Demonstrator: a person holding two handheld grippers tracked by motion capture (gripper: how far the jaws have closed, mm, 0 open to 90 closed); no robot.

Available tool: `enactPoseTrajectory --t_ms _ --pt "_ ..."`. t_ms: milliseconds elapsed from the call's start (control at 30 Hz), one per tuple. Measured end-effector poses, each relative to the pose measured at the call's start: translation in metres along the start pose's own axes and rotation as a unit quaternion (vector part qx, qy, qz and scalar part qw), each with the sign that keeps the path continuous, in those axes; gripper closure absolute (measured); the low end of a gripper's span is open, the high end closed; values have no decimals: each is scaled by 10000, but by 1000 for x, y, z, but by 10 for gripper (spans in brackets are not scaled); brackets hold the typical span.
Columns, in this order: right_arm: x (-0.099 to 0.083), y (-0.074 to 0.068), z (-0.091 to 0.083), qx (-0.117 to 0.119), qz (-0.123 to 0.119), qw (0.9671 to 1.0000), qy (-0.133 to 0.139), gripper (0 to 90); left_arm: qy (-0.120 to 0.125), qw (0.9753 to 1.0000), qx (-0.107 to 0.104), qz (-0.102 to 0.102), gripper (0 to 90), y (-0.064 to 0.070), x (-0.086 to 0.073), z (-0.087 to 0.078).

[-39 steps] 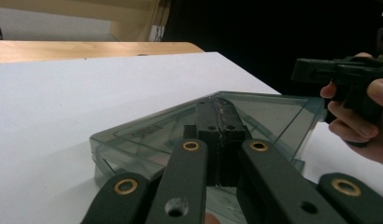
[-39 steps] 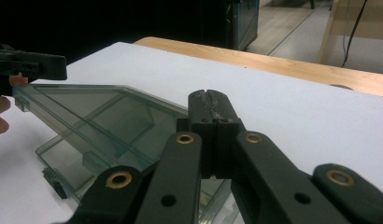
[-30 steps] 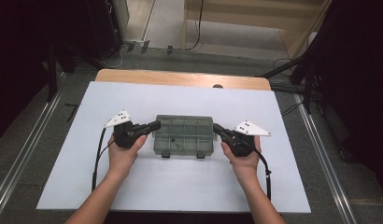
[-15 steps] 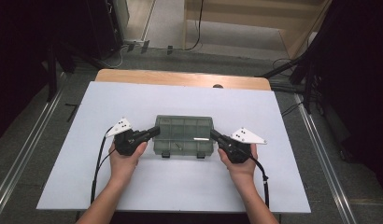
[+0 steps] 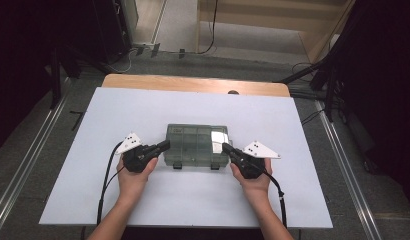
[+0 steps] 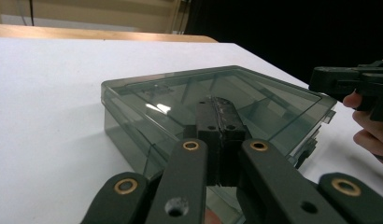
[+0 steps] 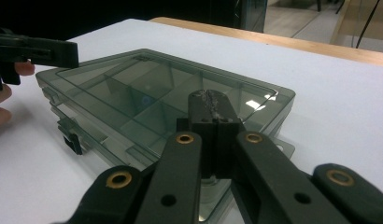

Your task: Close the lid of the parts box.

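Smoky compartment box (image 5: pixel 197 146), lid shut, sits between closed left hand-held gripper (image 5: pixel 164 145) and closed right hand-held gripper (image 5: pixel 226 148).

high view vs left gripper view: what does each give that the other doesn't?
High view alone: both hands, the left gripper at the compartment box's left end and the right gripper at its right end, the whole white table top, and the floor beyond.

Left gripper view alone: its own jaws shut together over the box's lid, close up, and the dividers seen through the smoky lid.

Both: the closed box lying flat on the white table top, and the right gripper near the box's far end.
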State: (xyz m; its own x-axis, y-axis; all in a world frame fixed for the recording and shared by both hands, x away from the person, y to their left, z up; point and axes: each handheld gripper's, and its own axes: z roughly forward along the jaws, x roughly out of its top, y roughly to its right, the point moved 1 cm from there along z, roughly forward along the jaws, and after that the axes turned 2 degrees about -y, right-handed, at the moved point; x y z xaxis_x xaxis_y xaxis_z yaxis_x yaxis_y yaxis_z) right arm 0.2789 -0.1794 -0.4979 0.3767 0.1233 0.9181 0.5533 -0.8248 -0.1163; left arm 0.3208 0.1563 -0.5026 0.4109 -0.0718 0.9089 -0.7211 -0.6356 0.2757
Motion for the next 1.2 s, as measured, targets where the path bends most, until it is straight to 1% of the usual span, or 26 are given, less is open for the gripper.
enactPoseTrajectory --t_ms 200,400,467,600,800,933,1000,1067,1200 --pt "-3 -1 1 -10 35 10000 -29 900 -95 9999 83 96 900 4 -3 -1" --pt "-8 1 2 -39 59 9999 -73 900 -219 9992 275 195 900 7 -5 0" --pt "-9 2 2 -45 77 9999 -106 900 -277 9989 302 220 900 7 -6 0" --pt "-13 2 4 -47 99 9997 -233 900 -315 9986 354 244 900 9 -7 0" --pt "-15 0 7 -59 64 9995 -306 900 -411 9981 373 277 900 11 -8 2" --pt "-17 0 8 -62 59 9993 -358 900 -427 9979 384 299 900 11 -8 2" --pt "-17 -2 8 -92 -6 9993 -375 900 -424 9978 402 304 900 11 -8 3" --pt "-17 -4 9 -174 -120 9990 -382 900 -422 9978 412 316 900 11 -9 3" --pt "-16 -3 9 -125 -35 9990 -418 900 -423 9977 416 329 900 12 -9 4"
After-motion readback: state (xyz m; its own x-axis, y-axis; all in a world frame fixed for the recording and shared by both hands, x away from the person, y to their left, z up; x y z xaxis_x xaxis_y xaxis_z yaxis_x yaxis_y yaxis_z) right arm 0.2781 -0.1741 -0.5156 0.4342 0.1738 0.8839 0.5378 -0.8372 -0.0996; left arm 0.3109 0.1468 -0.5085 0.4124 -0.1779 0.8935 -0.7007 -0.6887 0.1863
